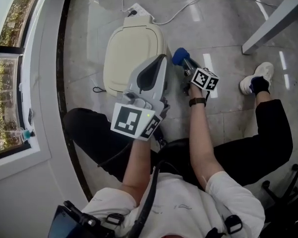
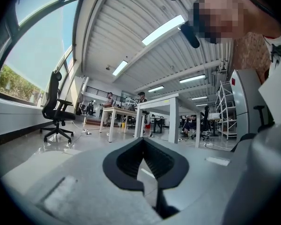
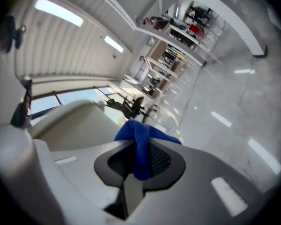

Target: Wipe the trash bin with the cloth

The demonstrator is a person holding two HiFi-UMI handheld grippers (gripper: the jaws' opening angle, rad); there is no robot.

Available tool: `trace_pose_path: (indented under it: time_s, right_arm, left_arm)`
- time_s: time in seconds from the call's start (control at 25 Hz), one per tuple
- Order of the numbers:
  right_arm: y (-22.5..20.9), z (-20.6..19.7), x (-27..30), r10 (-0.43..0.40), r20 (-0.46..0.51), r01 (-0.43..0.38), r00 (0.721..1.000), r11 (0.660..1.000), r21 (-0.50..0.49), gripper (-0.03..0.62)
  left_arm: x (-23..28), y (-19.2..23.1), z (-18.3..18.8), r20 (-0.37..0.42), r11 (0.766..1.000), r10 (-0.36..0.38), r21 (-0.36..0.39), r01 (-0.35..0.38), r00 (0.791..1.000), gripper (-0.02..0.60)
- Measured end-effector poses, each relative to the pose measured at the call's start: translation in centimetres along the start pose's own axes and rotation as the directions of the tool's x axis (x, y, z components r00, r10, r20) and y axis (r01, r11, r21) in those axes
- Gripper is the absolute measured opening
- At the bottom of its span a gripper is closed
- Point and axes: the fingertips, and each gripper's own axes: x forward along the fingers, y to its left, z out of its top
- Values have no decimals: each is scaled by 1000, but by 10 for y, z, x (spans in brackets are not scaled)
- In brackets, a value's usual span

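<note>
A cream trash bin [image 1: 131, 51] with its lid down stands on the grey floor in front of the seated person. My left gripper [image 1: 161, 59] hovers over the bin's right edge and points away from the person. Its dark pads meet with nothing between them [image 2: 143, 141], and its view looks up into the office, so the bin is hidden there. My right gripper [image 1: 184, 62] is just right of the bin, shut on a blue cloth [image 1: 179, 55]. The cloth [image 3: 141, 146] hangs bunched between the pads of the right gripper [image 3: 143, 142].
A white power strip [image 1: 138, 10] with a cable lies behind the bin. White table legs [image 1: 275, 19] stand at the far right. The person's shoe [image 1: 256, 81] rests right of the grippers. A window wall [image 1: 20, 83] runs along the left. A chair base [image 1: 283, 187] sits at the lower right.
</note>
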Motion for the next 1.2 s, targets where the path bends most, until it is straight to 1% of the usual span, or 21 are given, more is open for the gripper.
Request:
trace_pose_path:
  time_s: [0.04, 0.08, 0.12, 0.16, 0.2, 0.24, 0.28, 0.32, 0.4, 0.48, 0.52, 0.56, 0.6, 0.64, 0.72, 0.8, 0.96, 1.0, 1.04, 1.12, 1.2]
  right_arm:
    - [27, 30, -7, 80, 84, -79, 993, 997, -16, 40]
    - [54, 56, -14, 160, 158, -157, 974, 987, -32, 40]
    - [81, 77, -20, 234, 214, -230, 948, 972, -46, 40]
    - [105, 91, -24, 297, 248, -292, 922, 955, -60, 40]
    - [124, 97, -24, 344, 256, -336, 904, 939, -75, 40]
    - [136, 95, -19, 367, 242, -357, 898, 930, -87, 40]
    - [139, 88, -11, 365, 217, -354, 905, 931, -89, 40]
    - [133, 79, -2, 341, 198, -332, 919, 940, -77, 40]
    - [101, 58, 14, 258, 179, -259, 949, 966, -16, 40]
    - [54, 33, 31, 137, 115, -142, 984, 989, 43, 40]
    - [29, 17, 39, 67, 60, -71, 996, 996, 61, 38]
    - [4, 0, 44, -3, -1, 3, 1000, 997, 74, 40]
    - [-19, -17, 47, -68, -60, 72, 996, 994, 77, 40]
    - [-39, -32, 48, -129, -114, 136, 985, 989, 60, 40]
    - [-71, -59, 47, -249, -202, 249, 947, 968, -25, 40]
    - [-92, -79, 43, -330, -238, 321, 913, 944, -78, 40]
    - [-106, -100, 32, -360, -278, 361, 891, 931, -50, 40]
    - [-104, -98, 29, -363, -282, 366, 888, 930, -44, 40]
    - [-98, -90, 25, -365, -265, 367, 893, 929, -43, 40]
    - [-72, -56, 14, -349, -163, 344, 923, 937, -57, 40]
    - [-27, -10, -4, -299, -12, 296, 954, 949, -112, 38]
  left_arm:
    - [-1, 2, 3, 2, 1000, -5, 3, 5, 1000, 2]
    - [-1, 4, 6, 4, 1000, -8, 6, 8, 1000, 2]
    - [-2, 7, 8, 6, 1000, -10, 8, 10, 1000, 2]
    - [-3, 10, 9, 6, 1000, -10, 9, 10, 1000, 2]
    - [-2, 12, 10, 6, 1000, -11, 8, 11, 1000, 2]
    - [-2, 14, 11, 4, 1000, -14, 6, 14, 1000, 2]
    - [-1, 14, 11, 1, 1000, -18, 3, 18, 1000, 2]
    - [0, 14, 12, -1, 1000, -23, 1, 23, 1000, 2]
    - [0, 13, 13, -1, 999, -35, -3, 35, 999, 2]
    - [-1, 11, 14, 1, 999, -45, -7, 45, 999, 2]
    - [-2, 11, 14, 2, 999, -47, -10, 47, 999, 2]
    - [-3, 11, 15, 3, 999, -46, -13, 46, 999, 2]
    - [-4, 12, 17, 4, 999, -43, -16, 43, 999, 2]
    - [-6, 14, 18, 6, 999, -38, -17, 38, 999, 2]
    - [-8, 21, 21, 12, 1000, -28, -13, 28, 1000, 2]
    - [-13, 30, 23, 16, 1000, -12, -3, 12, 1000, 2]
    - [-29, 52, 27, 7, 1000, 0, 20, 0, 1000, 2]
    - [-33, 58, 29, 4, 1000, -2, 28, 2, 1000, 2]
    - [-36, 64, 31, 5, 999, -2, 37, 2, 1000, 2]
    - [-43, 75, 36, 11, 999, -5, 54, 5, 1000, 2]
    - [-49, 86, 43, 20, 998, -15, 58, 13, 1000, 2]
